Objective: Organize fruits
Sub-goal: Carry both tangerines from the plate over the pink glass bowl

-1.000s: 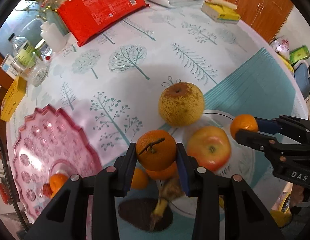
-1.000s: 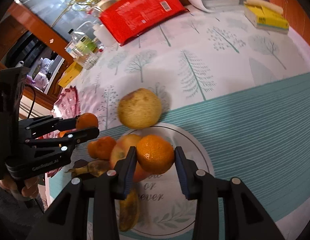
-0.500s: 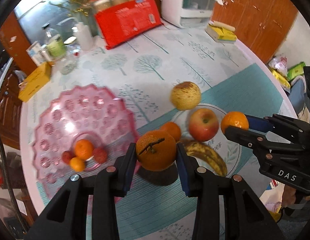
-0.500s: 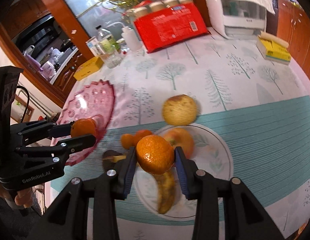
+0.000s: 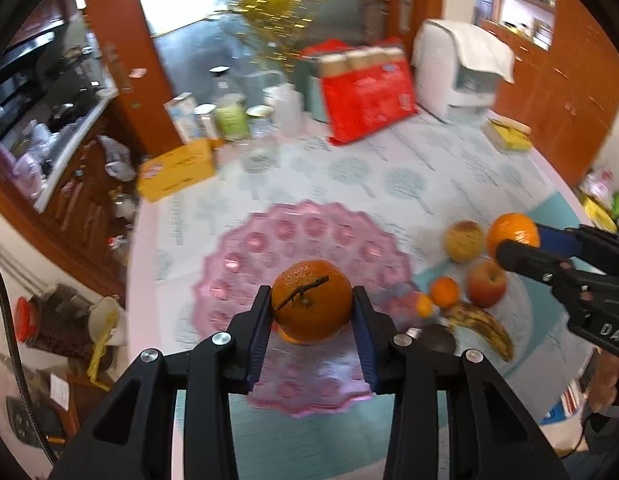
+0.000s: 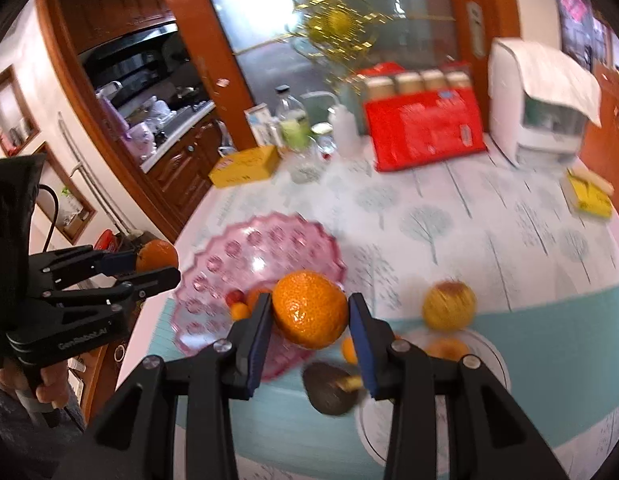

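Both oranges (image 5: 311, 300) (image 6: 309, 310) now over pink dish (image 5: 245, 264), still clamped.

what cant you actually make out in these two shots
- Left wrist view: the held orange hides the middle of the pink dish, so the small fruits there barely show.
- Right wrist view: the right gripper cuts off the banana and the apple.
- Both views: motion blur makes the red package text unreadable.
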